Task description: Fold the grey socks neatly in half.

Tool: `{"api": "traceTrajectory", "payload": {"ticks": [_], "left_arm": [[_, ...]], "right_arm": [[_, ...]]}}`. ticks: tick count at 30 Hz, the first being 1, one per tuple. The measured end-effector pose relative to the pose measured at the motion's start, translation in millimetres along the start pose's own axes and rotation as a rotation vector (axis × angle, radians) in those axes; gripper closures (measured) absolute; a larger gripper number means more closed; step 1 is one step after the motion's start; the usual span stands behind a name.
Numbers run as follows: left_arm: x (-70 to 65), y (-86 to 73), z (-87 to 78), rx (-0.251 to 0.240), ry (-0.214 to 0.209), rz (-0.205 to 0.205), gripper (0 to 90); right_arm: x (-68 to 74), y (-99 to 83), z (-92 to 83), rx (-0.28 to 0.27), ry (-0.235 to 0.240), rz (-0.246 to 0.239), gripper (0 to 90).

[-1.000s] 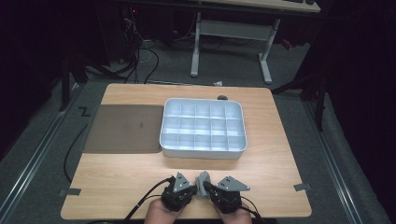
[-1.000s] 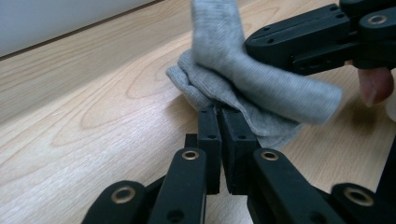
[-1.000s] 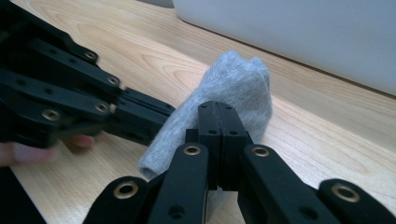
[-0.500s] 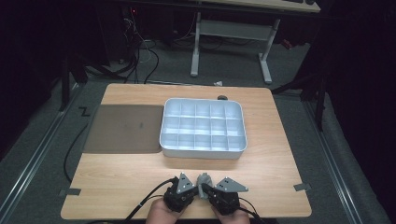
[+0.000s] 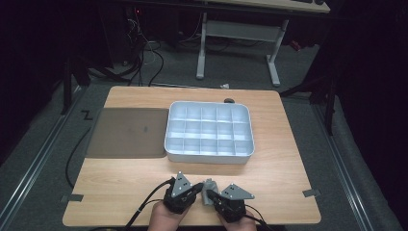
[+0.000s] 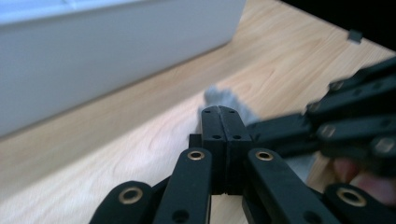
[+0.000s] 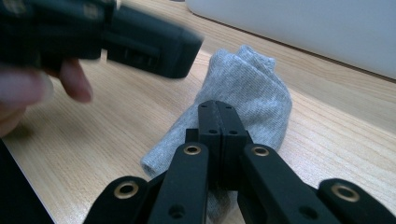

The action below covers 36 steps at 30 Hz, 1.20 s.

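Note:
A small grey sock (image 5: 209,186) lies bunched on the wooden table (image 5: 125,183) near its front edge, between my two grippers. My left gripper (image 5: 196,191) comes at it from the left. In the left gripper view its jaws (image 6: 219,112) are pressed together with nothing between them, and the sock (image 6: 217,94) shows just beyond the tips. My right gripper (image 5: 215,196) sits at the sock's right. In the right gripper view it (image 7: 218,109) is shut above the sock (image 7: 254,86), with no cloth between the jaws. The left gripper (image 7: 140,42) crosses that view's top left.
A white tray (image 5: 210,155) divided into several compartments stands in the middle of the table, its near wall just beyond the grippers. A dark mat (image 5: 126,132) lies to its left. Tape marks (image 5: 71,198) sit near the front corners. A small dark object (image 5: 229,101) lies at the far edge.

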<state>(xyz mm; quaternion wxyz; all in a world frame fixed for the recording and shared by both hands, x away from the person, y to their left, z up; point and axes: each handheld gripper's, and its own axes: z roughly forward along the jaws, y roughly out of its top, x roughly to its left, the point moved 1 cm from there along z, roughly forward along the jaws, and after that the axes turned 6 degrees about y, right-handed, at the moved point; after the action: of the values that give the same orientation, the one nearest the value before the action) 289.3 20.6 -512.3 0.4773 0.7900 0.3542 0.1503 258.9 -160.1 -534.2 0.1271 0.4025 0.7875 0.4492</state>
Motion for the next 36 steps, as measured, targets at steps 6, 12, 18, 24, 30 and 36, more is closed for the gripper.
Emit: {"api": "traceTrajectory", "payload": {"ticks": [6, 12, 18, 24, 30, 36], "left_arm": [[-8.9, 13.9, 13.8, -0.009, -0.024, 0.014, 90.0], [-3.5, 5.7, 25.2, 0.026, 0.012, 0.018, 90.0], [-0.7, 0.1, 26.0, 0.028, 0.021, 0.009, 90.0], [-0.8, -0.3, 26.8, 0.026, 0.026, 0.013, 90.0], [-1.7, -1.7, 28.1, 0.024, 0.028, 0.019, 90.0], [-2.5, -2.1, 26.3, 0.013, 0.028, 0.009, 89.8]], "right_arm": [[0.2, -0.8, 0.1, -0.004, -0.001, -0.005, 90.0], [0.5, -1.7, -0.7, -0.012, -0.001, -0.009, 90.0], [-3.1, -0.5, -5.8, -0.027, -0.003, 0.016, 87.1], [-5.2, 1.0, -13.8, -0.03, 0.014, 0.05, 74.2], [-6.4, -1.4, -18.1, -0.005, -0.036, 0.042, 66.6], [-4.8, -4.1, -12.8, 0.019, -0.036, 0.043, 66.6]]}}
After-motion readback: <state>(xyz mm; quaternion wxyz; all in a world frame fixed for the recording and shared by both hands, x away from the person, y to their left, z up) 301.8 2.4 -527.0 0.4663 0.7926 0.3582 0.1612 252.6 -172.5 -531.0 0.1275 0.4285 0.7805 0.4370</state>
